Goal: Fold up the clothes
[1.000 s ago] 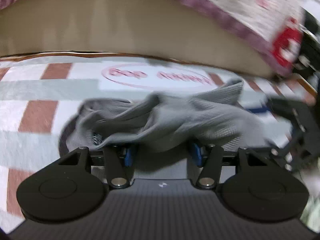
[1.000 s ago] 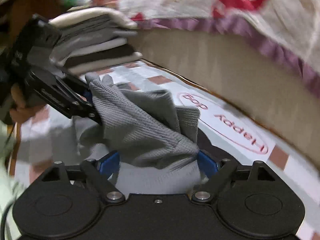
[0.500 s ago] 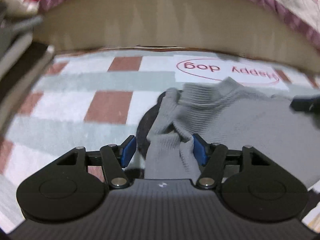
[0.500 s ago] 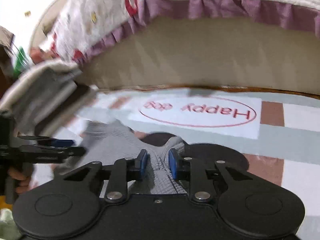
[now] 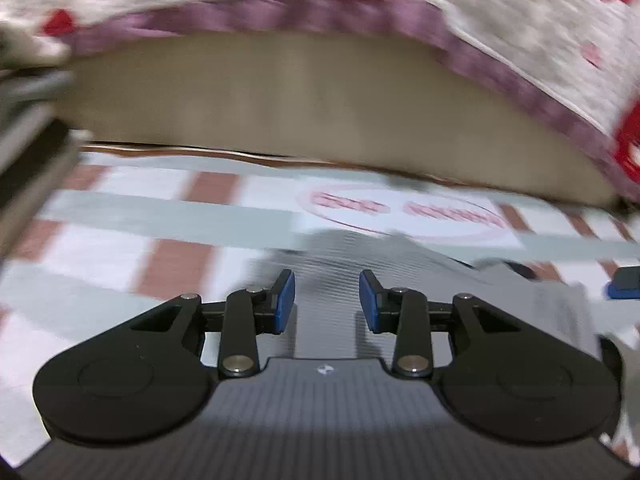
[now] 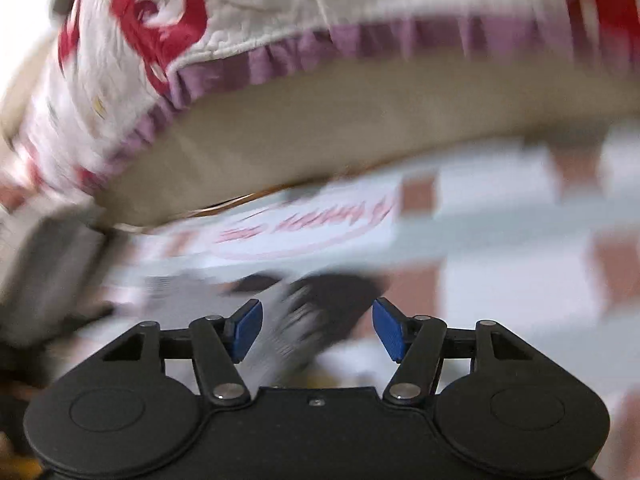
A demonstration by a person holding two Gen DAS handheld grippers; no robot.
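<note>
My left gripper (image 5: 327, 297) has just been closing, jaws narrow, grey sweater (image 5: 360, 256) between the pads but not pinched. Right gripper (image 6: 317, 330) just opened wide, sweater loose between. It's on the checked mat (image 5: 120, 216); bed edge (image 5: 304, 92) close ahead.

The knitted garment (image 5: 352, 256) lies on the mat (image 5: 168, 216), in front of the printed oval label (image 5: 404, 210). Behind the mat stands the bed base (image 5: 300, 92), with the bedspread (image 5: 500, 20) hanging over its upper edge. A stack of folded clothes (image 5: 28, 128) sits at the left.
</note>
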